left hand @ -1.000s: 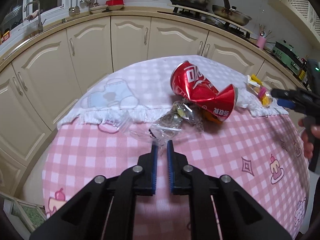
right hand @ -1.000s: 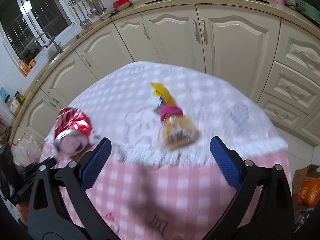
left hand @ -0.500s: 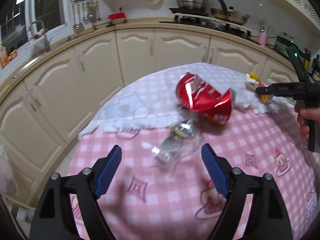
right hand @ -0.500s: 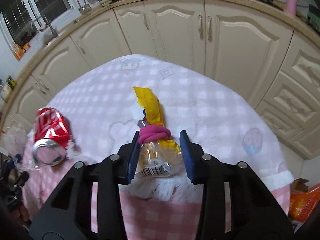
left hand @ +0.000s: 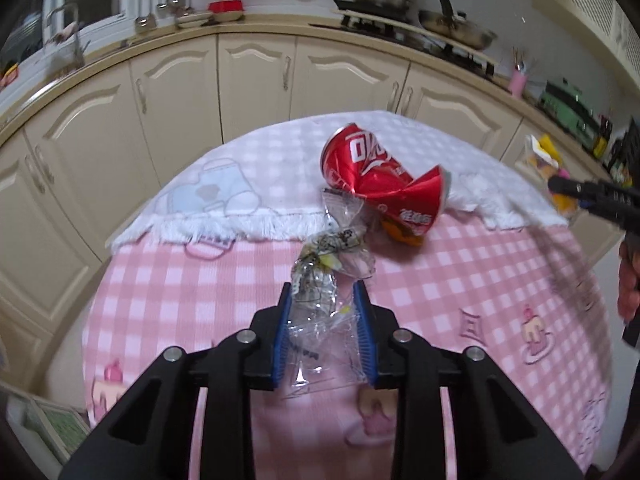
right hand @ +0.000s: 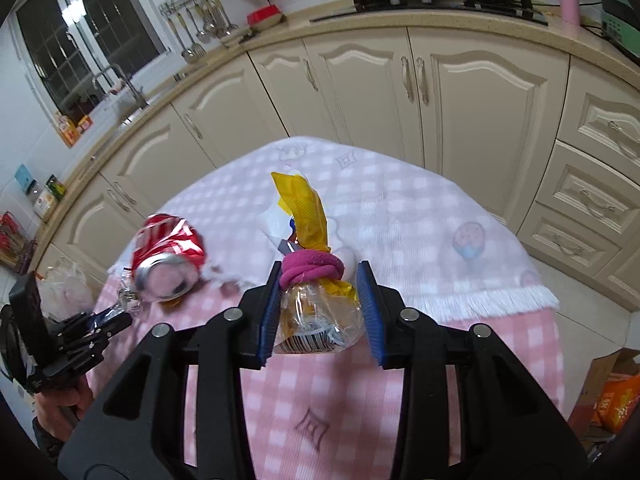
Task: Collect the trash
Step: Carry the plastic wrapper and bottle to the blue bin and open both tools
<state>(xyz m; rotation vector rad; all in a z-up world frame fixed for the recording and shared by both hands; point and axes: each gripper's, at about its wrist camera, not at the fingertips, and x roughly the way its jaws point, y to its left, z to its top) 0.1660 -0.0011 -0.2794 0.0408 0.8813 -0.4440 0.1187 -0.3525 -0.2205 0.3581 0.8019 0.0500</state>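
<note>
A crumpled clear plastic wrapper (left hand: 320,264) lies on the pink checked tablecloth (left hand: 480,280), its near end between the blue pads of my left gripper (left hand: 322,292). The jaws are closing and the pads press the wrapper's sides. Just beyond it a crushed red can (left hand: 380,184) rests at the fringe of a white blanket (left hand: 260,168). My right gripper (right hand: 319,268) is shut on a clear snack bag (right hand: 312,320) with a yellow top and a pink band, held above the table. The can (right hand: 168,256) and the left gripper (right hand: 120,316) show at the left there.
Cream kitchen cabinets (right hand: 480,92) curve around the far side of the table. An orange packet (left hand: 400,232) lies under the can. A cardboard box with an orange bag (right hand: 616,392) stands on the floor at the right. A pale plastic bag (right hand: 68,284) sits at the left.
The left gripper opened wide, then closed around the clear wrapper. The right gripper went from wide open to shut on the snack bag and raised it off the blanket.
</note>
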